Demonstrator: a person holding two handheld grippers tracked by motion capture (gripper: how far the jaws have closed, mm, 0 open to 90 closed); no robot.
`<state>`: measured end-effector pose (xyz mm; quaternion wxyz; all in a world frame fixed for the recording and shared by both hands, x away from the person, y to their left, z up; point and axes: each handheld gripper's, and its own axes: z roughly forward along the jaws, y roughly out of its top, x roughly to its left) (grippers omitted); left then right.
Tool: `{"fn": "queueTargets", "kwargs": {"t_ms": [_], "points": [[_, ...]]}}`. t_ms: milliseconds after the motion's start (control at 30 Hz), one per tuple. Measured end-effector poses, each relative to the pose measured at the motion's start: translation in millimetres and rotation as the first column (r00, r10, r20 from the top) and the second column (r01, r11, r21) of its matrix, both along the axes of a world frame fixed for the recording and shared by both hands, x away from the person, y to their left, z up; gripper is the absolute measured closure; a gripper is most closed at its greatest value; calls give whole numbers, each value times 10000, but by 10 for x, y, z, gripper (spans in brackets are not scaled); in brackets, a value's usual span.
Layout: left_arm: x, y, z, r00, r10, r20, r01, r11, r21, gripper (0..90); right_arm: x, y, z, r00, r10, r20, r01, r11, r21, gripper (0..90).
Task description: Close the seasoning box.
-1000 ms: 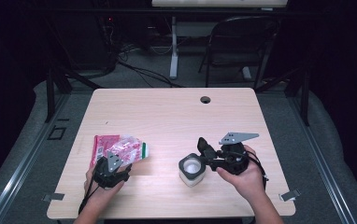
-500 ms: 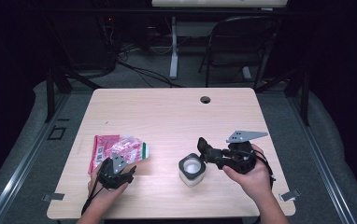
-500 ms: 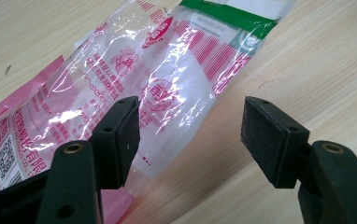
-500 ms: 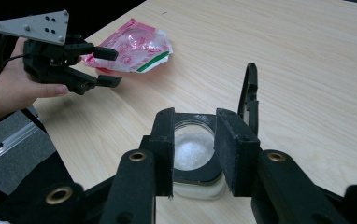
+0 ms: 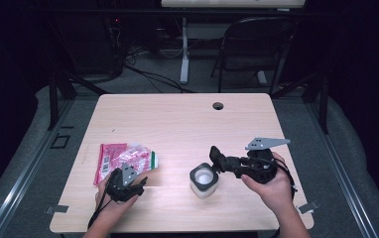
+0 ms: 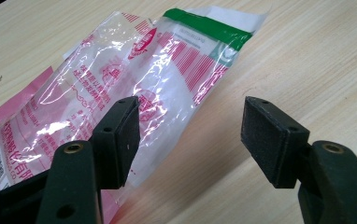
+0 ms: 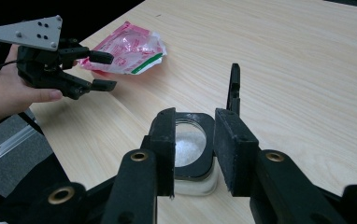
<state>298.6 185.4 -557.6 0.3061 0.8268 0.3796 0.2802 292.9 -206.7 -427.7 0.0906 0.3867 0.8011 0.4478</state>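
We hold the right hand-held gripper (image 5: 217, 157) beside the square jar (image 5: 204, 180) on the bench (image 5: 177, 124), jaws just narrowing, gripping nothing. Left of the jar, our left hand-held gripper (image 5: 139, 182) stands wide and empty at the pink bag (image 5: 123, 157).

A light wooden table (image 5: 177, 124) stands on grey carpet (image 5: 346, 163), a round cable hole (image 5: 218, 106) near the middle of its far edge. Beyond the far edge, a black folding chair (image 5: 257, 49) sits beside a white desk leg (image 5: 184, 49), with dark cables (image 5: 148, 74) trailing across the floor.
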Motion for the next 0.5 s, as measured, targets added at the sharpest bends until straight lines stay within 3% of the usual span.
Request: {"fn": "queueTargets", "kwargs": {"t_ms": [500], "points": [[-1, -28, 3, 9999, -129, 25, 129, 9999, 30, 376, 3, -134, 43, 9992, -394, 41, 394, 9992, -85, 731]]}}
